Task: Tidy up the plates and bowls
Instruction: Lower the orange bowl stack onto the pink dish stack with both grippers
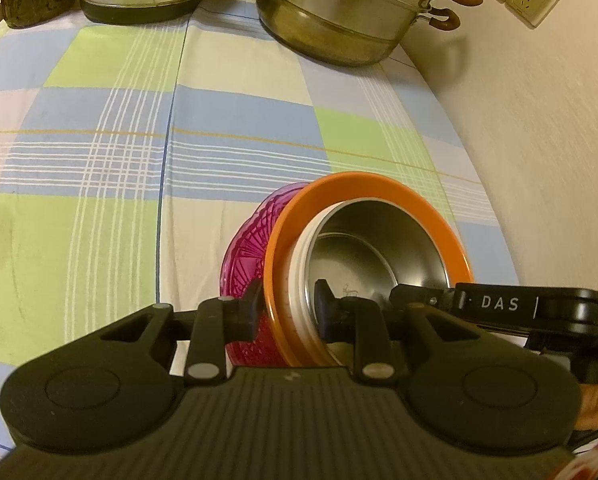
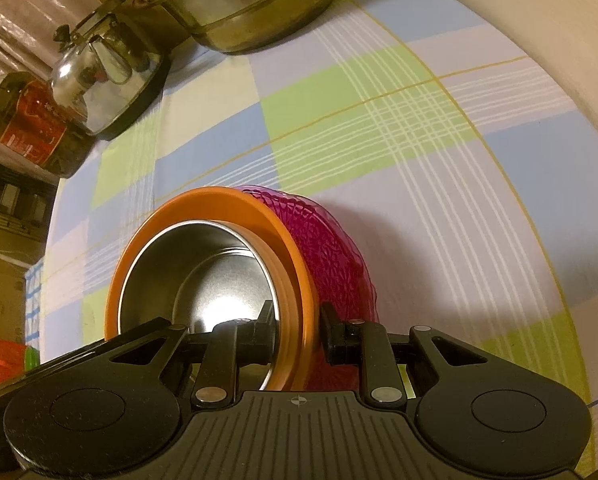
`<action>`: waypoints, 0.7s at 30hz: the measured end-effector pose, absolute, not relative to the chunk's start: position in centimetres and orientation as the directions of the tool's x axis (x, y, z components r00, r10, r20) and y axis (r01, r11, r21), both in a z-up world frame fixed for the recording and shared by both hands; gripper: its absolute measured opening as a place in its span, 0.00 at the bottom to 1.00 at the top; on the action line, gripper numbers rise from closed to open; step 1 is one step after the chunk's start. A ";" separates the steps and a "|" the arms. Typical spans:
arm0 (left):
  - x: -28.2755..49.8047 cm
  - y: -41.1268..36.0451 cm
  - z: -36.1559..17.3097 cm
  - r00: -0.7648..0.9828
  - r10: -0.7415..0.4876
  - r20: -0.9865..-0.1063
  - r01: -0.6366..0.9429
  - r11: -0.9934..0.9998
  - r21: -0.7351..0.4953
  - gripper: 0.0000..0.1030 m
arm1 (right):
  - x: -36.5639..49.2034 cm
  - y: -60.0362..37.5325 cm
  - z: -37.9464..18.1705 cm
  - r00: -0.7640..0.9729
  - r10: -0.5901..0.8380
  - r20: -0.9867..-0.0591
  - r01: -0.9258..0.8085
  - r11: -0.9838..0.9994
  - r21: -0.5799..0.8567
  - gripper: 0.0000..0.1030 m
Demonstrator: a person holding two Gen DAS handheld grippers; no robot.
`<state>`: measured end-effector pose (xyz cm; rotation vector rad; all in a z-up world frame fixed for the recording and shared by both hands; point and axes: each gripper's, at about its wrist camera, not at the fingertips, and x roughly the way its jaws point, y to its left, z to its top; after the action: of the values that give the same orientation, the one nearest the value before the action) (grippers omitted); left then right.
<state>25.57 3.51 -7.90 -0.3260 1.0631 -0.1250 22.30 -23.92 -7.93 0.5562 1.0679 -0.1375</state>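
Both tools are matte black plastic. The left gripper (image 1: 286, 312) has a ribbed central plate, two round raised discs at its near corners, triangular cut-outs in its linkage arms and silver rivets at the pivots. The right gripper (image 2: 295, 332) is built alike, with a small crosshair mark on its plate and white "DAS" lettering.

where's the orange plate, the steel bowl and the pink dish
orange plate (image 1: 373, 184), left wrist view, top of its rim
steel bowl (image 2: 203, 264), right wrist view, inner wall
pink dish (image 2: 331, 248), right wrist view, patterned underside
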 end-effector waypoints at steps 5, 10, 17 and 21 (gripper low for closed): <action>25.7 3.6 -7.8 0.482 -0.257 -0.837 -0.054 0.945 -0.321 0.23 | 22.1 -23.9 -7.9 0.495 0.167 -0.852 0.359 0.854 0.376 0.39; 25.5 3.7 -7.5 0.491 -0.260 -0.832 -0.055 0.943 -0.328 0.34 | 21.7 -23.7 -7.5 0.513 0.165 -0.843 0.347 0.858 0.379 0.49; 24.8 3.5 -6.5 0.510 -0.233 -0.828 -0.052 0.952 -0.300 0.56 | 20.8 -24.1 -6.4 0.541 0.156 -0.827 0.347 0.854 0.388 0.51; 24.4 3.4 -5.5 0.529 -0.211 -0.822 -0.044 0.960 -0.275 0.63 | 20.2 -24.4 -5.7 0.556 0.159 -0.816 0.341 0.852 0.398 0.53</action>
<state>24.37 3.45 -5.48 -0.2768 1.0123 -0.1014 20.20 -24.45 -5.66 0.5645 0.9896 -0.1143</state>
